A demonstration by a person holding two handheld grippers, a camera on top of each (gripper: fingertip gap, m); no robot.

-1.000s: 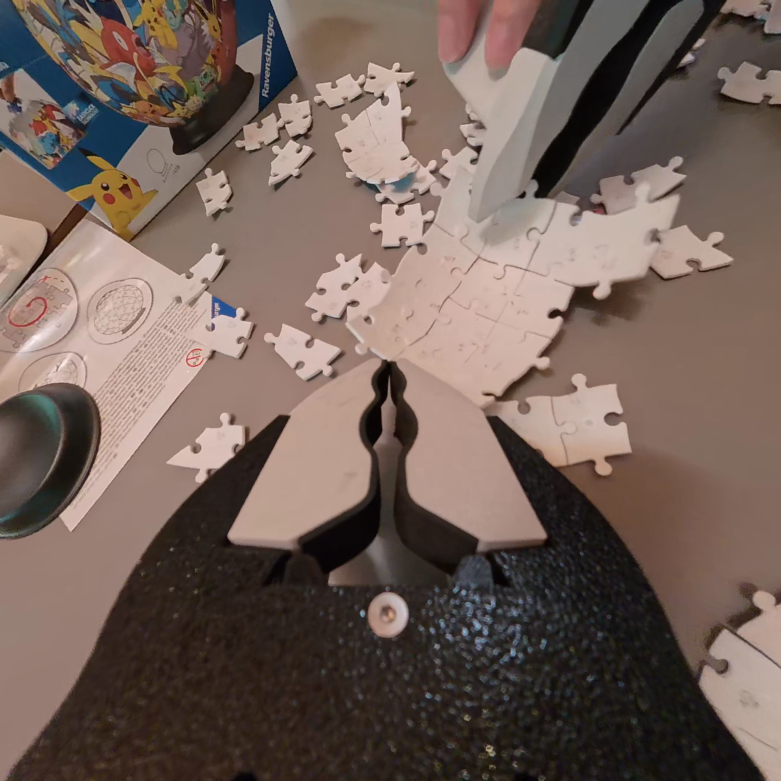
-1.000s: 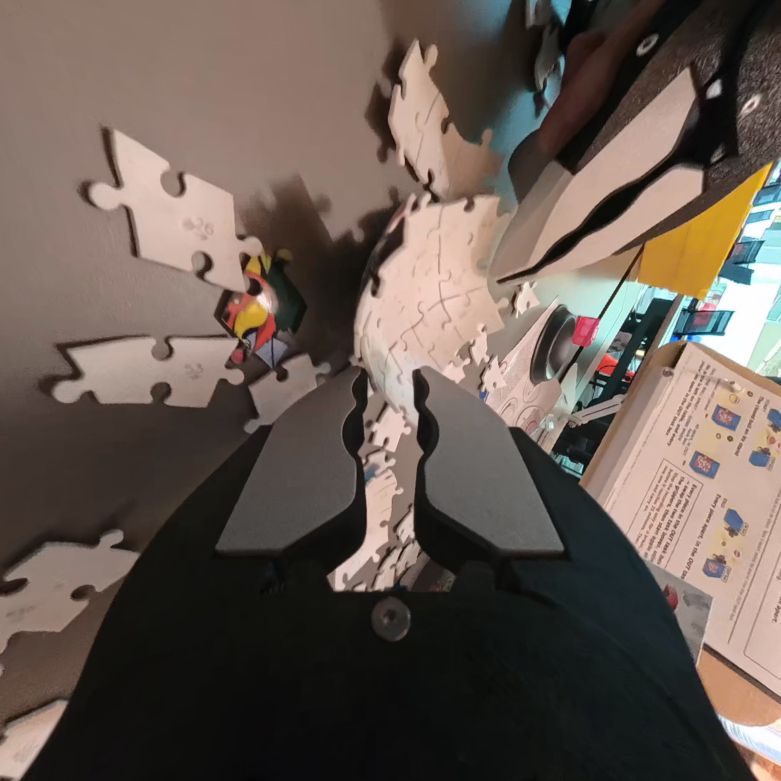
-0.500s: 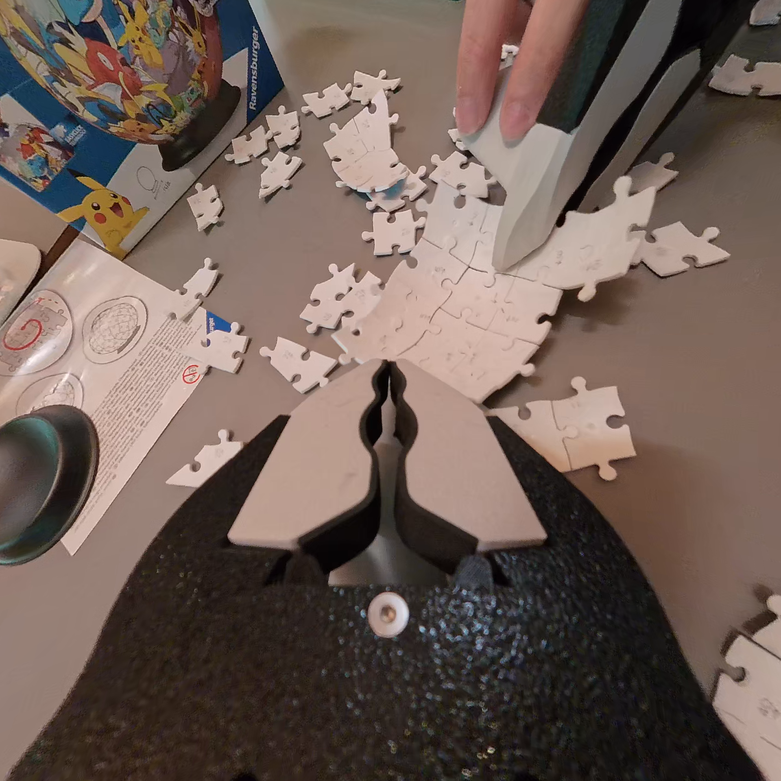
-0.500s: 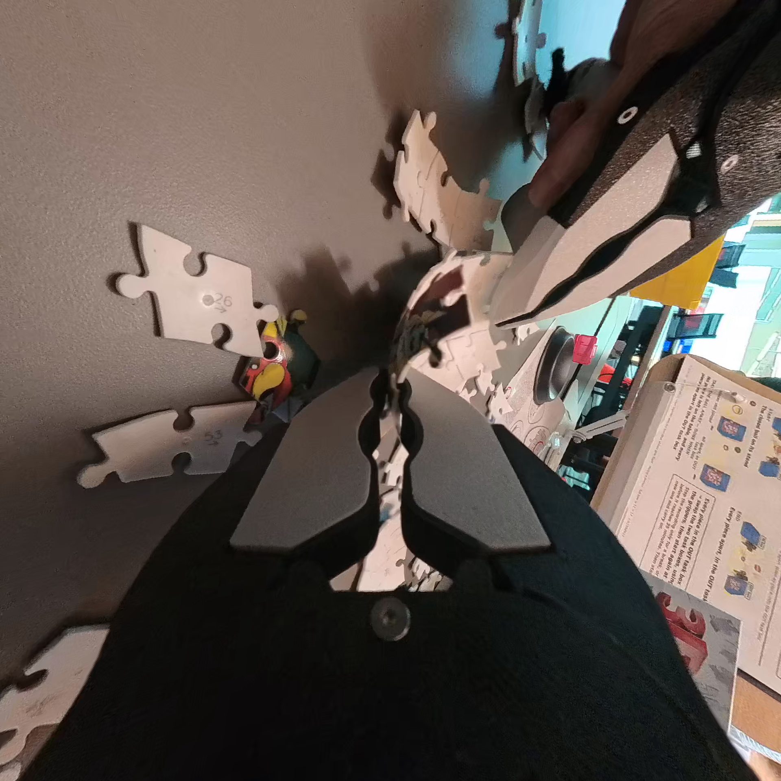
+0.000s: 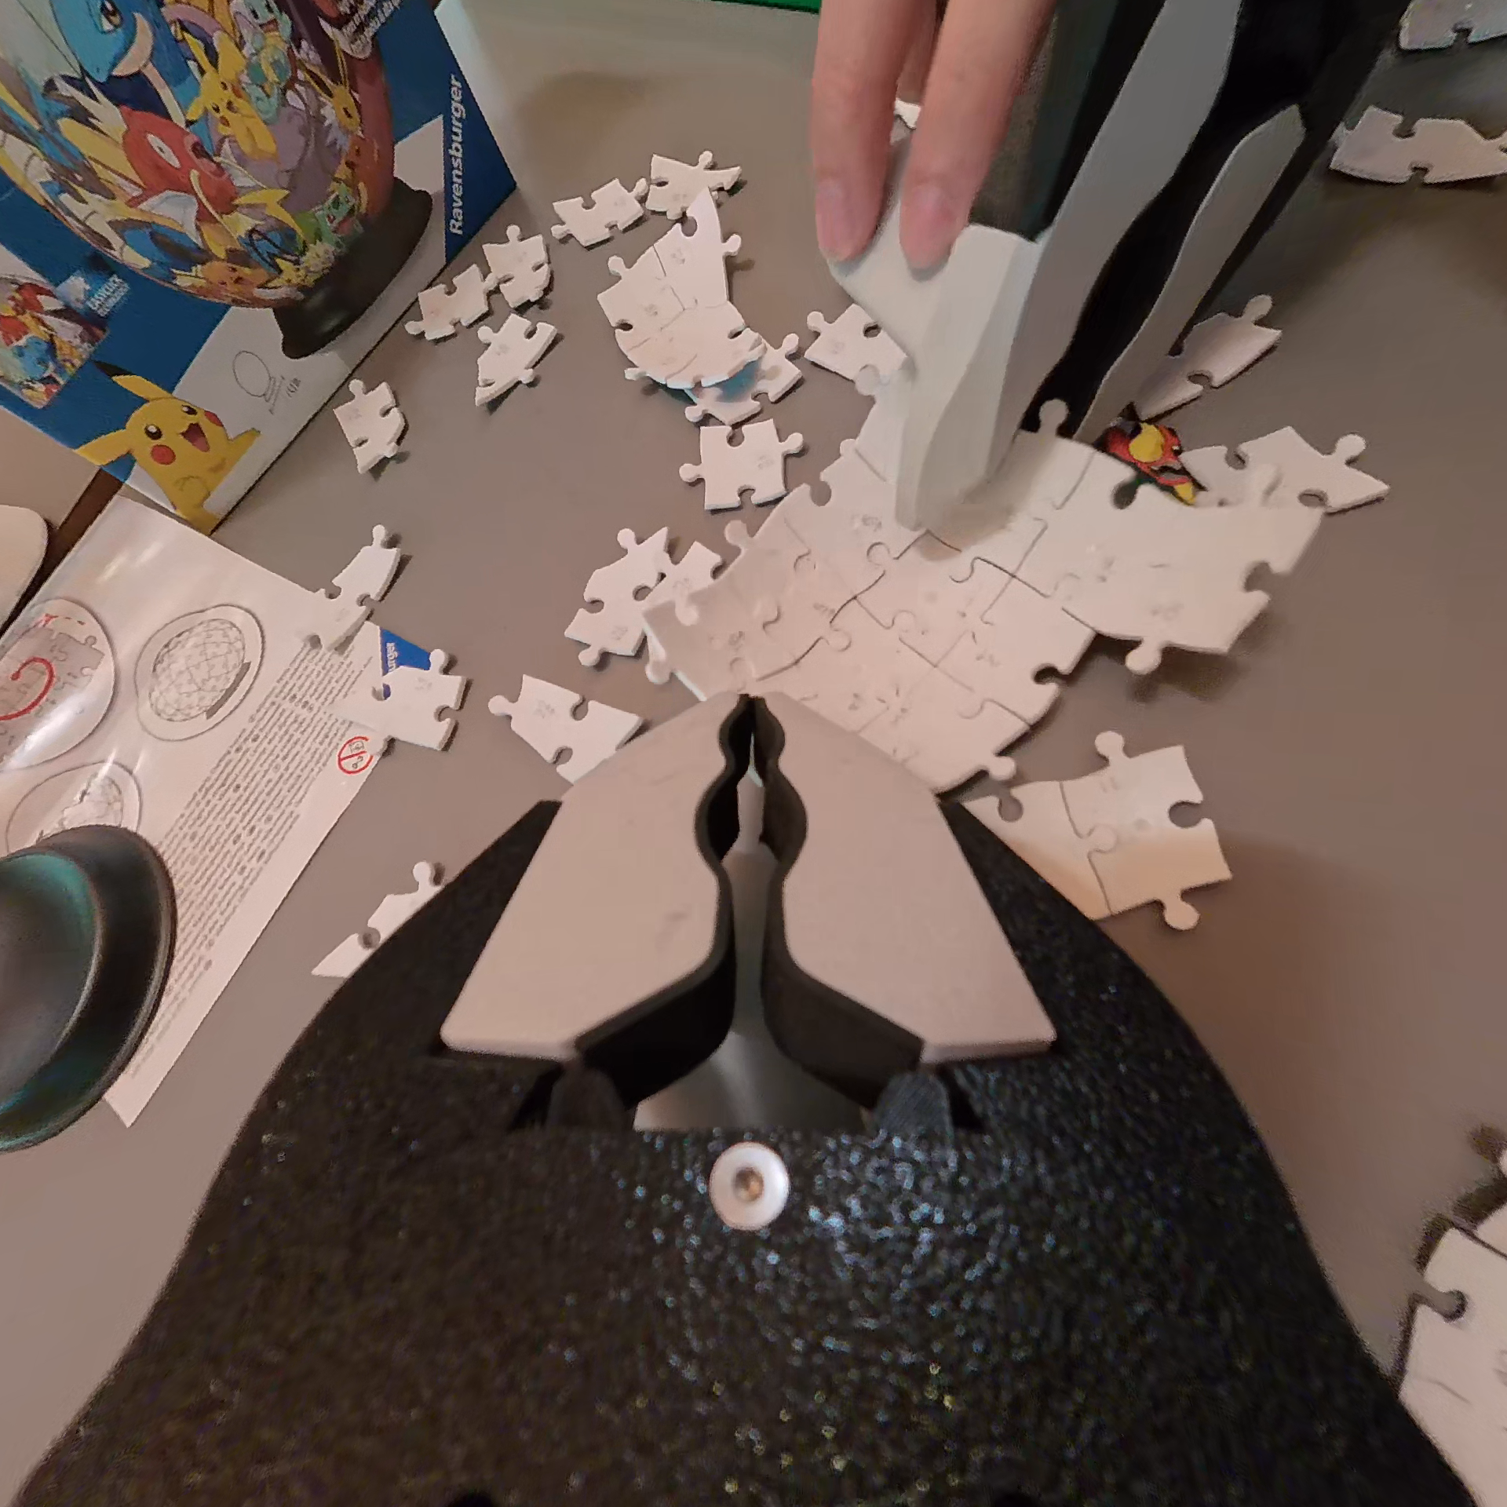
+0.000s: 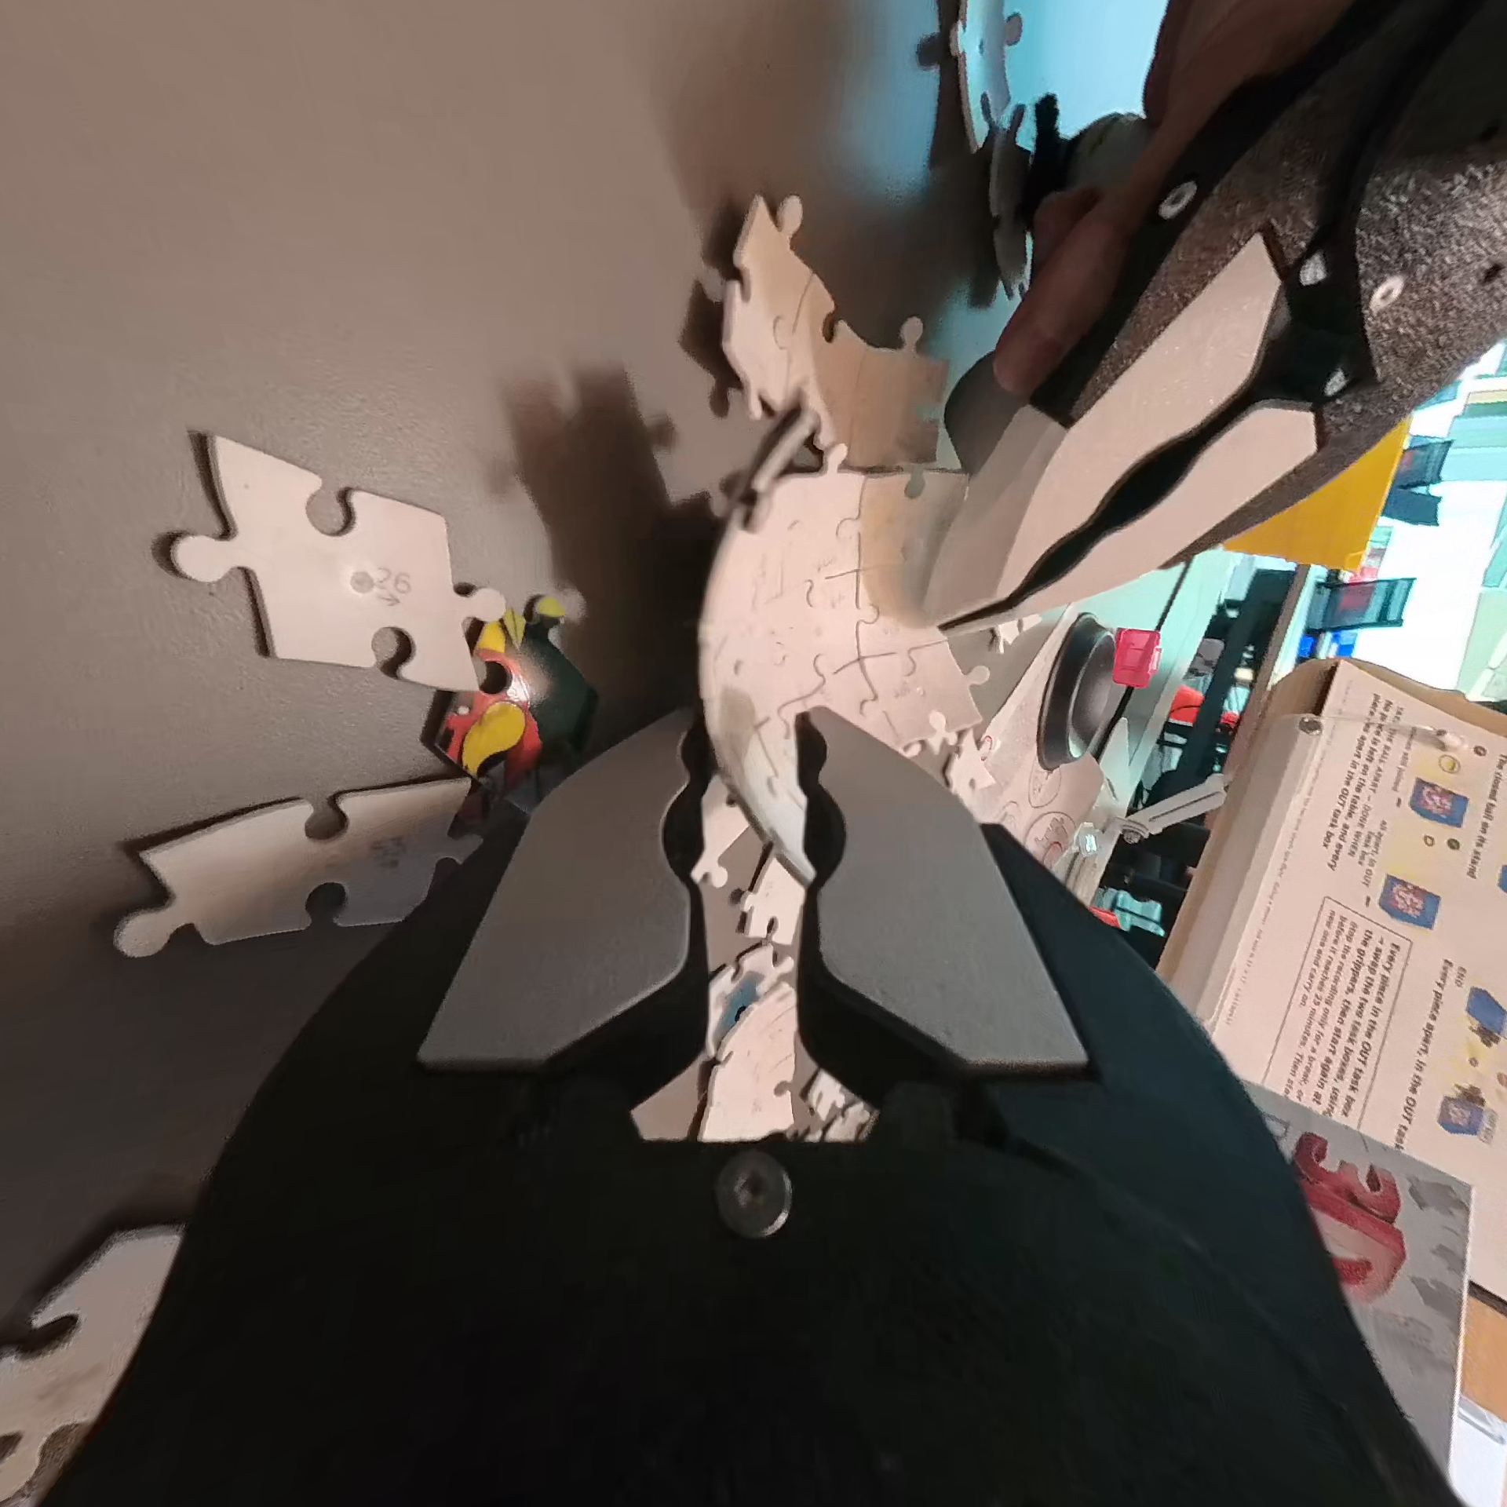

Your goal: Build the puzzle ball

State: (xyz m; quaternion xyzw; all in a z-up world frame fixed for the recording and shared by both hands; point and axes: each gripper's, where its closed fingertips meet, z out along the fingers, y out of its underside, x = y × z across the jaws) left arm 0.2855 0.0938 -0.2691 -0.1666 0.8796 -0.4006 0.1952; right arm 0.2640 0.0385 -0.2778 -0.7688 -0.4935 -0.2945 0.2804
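My left gripper (image 5: pixel 749 718) is clenched on nothing, tips touching the joined puzzle sheet (image 5: pixel 962 620). Right gripper (image 6: pixel 754 726) is released, straddling the sheet's edge on the surface (image 5: pixel 1305 815).

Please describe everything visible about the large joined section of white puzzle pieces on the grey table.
The joined section is many interlocked pieces, plain white backs up, with small marks. It looks like stiff plastic and curves like a shell, not flat. It rests on the grey table among loose pieces. The left gripper, shut, presses its near edge; the right gripper stands open at the far edge.
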